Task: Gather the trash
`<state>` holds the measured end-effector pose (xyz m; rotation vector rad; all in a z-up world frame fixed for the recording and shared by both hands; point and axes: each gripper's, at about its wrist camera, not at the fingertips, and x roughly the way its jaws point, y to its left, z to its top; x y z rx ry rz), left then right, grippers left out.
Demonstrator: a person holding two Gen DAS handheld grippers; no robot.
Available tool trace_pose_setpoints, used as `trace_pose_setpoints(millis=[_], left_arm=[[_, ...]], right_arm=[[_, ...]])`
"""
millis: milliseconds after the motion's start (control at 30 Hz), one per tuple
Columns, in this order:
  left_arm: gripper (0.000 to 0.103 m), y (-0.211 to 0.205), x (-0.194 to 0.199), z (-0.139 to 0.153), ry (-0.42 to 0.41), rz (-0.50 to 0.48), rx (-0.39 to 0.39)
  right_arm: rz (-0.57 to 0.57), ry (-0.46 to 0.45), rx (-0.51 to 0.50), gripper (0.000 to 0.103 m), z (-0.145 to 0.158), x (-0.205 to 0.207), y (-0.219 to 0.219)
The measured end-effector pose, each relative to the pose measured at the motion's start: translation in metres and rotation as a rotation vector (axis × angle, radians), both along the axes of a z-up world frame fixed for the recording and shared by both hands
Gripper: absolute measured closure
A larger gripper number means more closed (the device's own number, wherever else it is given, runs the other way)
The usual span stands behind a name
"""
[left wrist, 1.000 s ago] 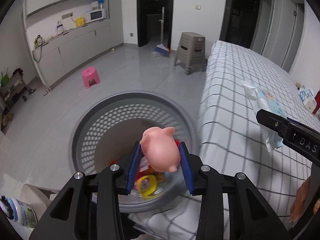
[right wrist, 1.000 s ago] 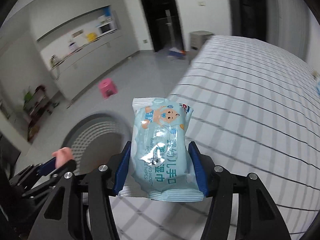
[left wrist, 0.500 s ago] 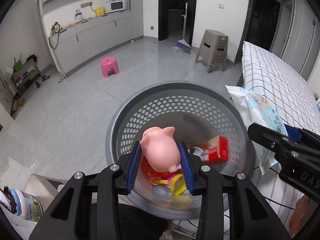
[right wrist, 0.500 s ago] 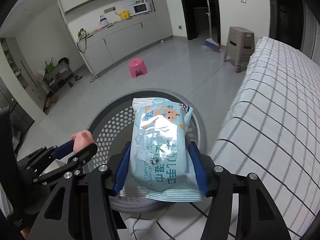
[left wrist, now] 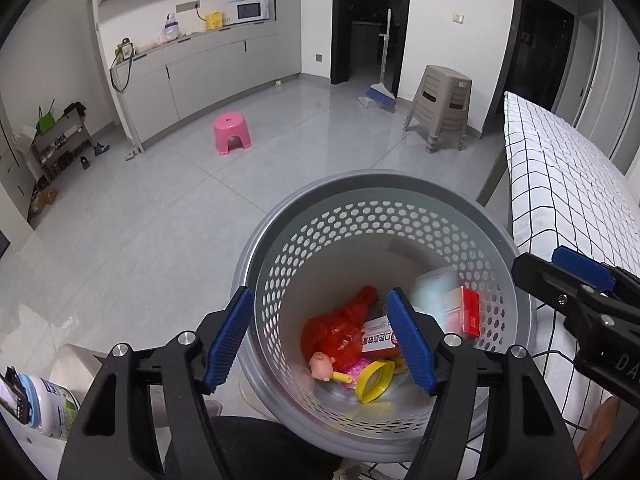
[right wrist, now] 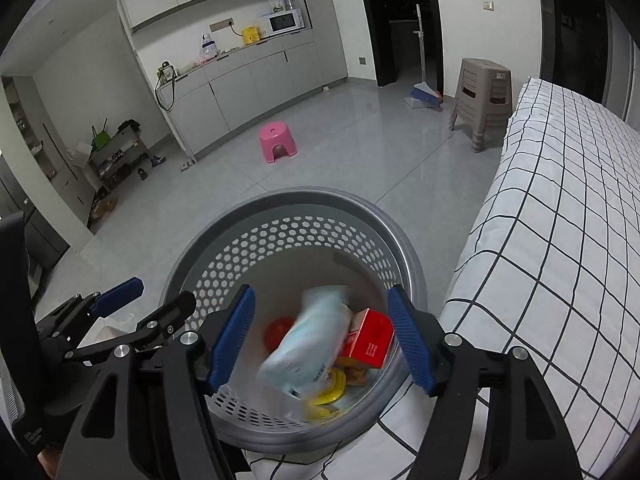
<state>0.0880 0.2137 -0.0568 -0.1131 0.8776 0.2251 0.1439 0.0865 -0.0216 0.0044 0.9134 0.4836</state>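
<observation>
Both loads have left my claws since half a second ago: the pig [left wrist: 321,367] and the wipes [right wrist: 310,344] that I was carrying are now down in the bin [left wrist: 280,240]. Going left to right in the left wrist view, a jar [left wrist: 50,406] sits at 8 o'clock by the frame edge, then my left claw [left wrist: 320,338] hangs spread wide and empty over the bin's near rim, its blue pads [left wrist: 228,340] well apart. Between them, on the bin floor, the pig lies at 6 o'clock, touching a red bag [left wrist: 340,332] and just beside a yellow ring [left wrist: 376,380]; a red box [left wrist: 468,312] leans at 3 o'clock against the perforated wall, with the wipes blurred just behind it. My right claw [left wrist: 580,276] pokes in from 3 o'clock, beside the checked bed [left wrist: 560,184]. In the right wrist view my left claw [right wrist: 132,308] shows at 8 o'clock, then my right claw [right wrist: 320,336] stands released above the bin [right wrist: 280,216], holding nothing. The wipes are motion-blurred inside the bin, tilted against the red box [right wrist: 370,342], over the yellow ring [right wrist: 332,394]. Farther off, a pink stool [right wrist: 277,142] sits at 12 o'clock on the floor and the bed [right wrist: 560,220] fills 3 o'clock.
</observation>
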Motion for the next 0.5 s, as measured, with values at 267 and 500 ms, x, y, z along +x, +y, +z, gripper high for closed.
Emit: trace_pose_setpoints(millis=[267,500], left_arm=[[0.033,-0.001,-0.001,0.001,-0.001,0.009,0.002],[0.031,-0.006,-0.006,0.005,-0.007,0.014,0.014]], right_arm=[[-0.011,-0.018,-0.011,0.037,-0.001,-0.006,-0.005],[-0.032,-0.024,-0.015,0.037,0.000,-0.011,-0.012]])
